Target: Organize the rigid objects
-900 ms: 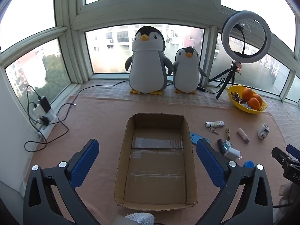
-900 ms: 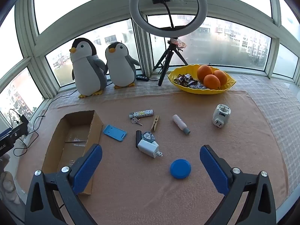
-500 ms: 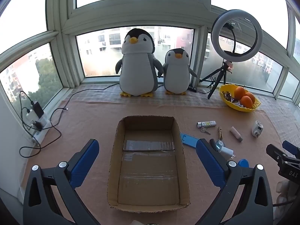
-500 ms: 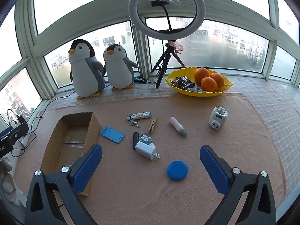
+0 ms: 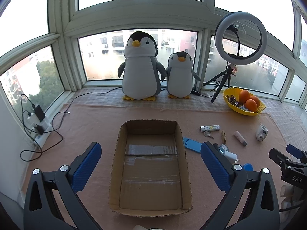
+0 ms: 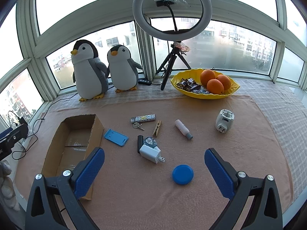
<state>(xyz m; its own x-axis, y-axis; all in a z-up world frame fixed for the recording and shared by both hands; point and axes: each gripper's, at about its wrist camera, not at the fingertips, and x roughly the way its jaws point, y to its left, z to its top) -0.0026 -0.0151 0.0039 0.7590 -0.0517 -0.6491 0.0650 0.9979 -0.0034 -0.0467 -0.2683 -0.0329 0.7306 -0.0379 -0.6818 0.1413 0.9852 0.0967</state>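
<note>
Moved: both views have drifted slightly; nothing on the cloth shifted.
Box: cardboard box (image 5: pixel 151 172) empty.
Left: charger (image 6: pixel 150 152), blue lid (image 6: pixel 182 174), others loose.
Tongs: left gripper (image 5: pixel 151 164), right gripper (image 6: pixel 154 169) released, gripping nothing.

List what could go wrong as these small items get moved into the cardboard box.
1. The white charger lies against the black stick and a small packet; closing on it could drag those along.
2. The blue disc lies flat and low on the soft cloth; the open right gripper may slip off it or pinch fabric.
3. The light cardboard box may slide if bumped.
</note>
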